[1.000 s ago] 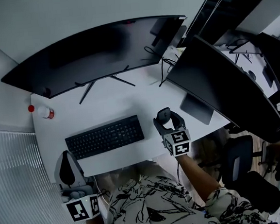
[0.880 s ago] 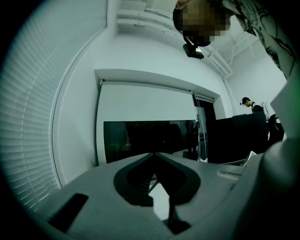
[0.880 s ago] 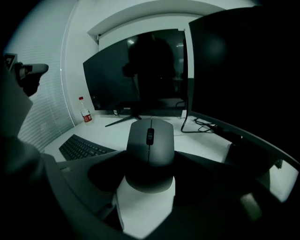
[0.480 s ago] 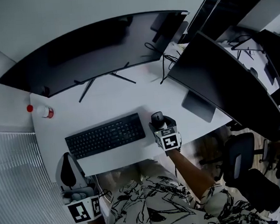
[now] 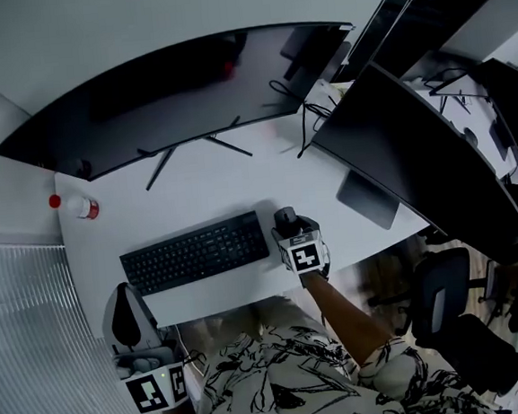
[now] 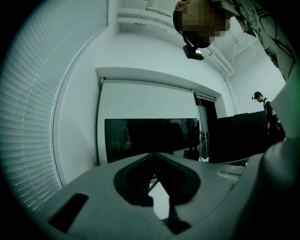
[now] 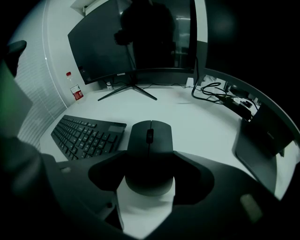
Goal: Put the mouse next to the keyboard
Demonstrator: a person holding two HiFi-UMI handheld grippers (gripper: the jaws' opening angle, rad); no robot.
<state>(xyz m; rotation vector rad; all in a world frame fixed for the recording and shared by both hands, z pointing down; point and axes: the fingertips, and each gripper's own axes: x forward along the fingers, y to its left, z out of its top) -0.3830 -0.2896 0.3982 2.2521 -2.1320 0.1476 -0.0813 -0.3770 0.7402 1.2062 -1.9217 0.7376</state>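
Observation:
A dark mouse (image 5: 284,216) (image 7: 150,140) rests on the white desk (image 5: 212,183), just off the right end of the black keyboard (image 5: 195,252) (image 7: 86,133). My right gripper (image 5: 286,223) (image 7: 150,157) is shut on the mouse, one jaw pressed against each side of it. My left gripper (image 5: 122,290) (image 6: 152,154) hangs off the desk's near left corner, below the keyboard's left end. Its jaws meet at the tips with nothing between them.
A wide curved monitor (image 5: 168,92) on a splayed stand fills the back of the desk. A second dark screen (image 5: 408,161) stands at the right, with cables (image 5: 300,108) between them. A small red-capped bottle (image 5: 79,206) sits at the far left. An office chair (image 5: 448,311) is at the lower right.
My right gripper has carried the mouse leftward, from mid-desk up to the keyboard's right end. The left gripper has stayed where it was.

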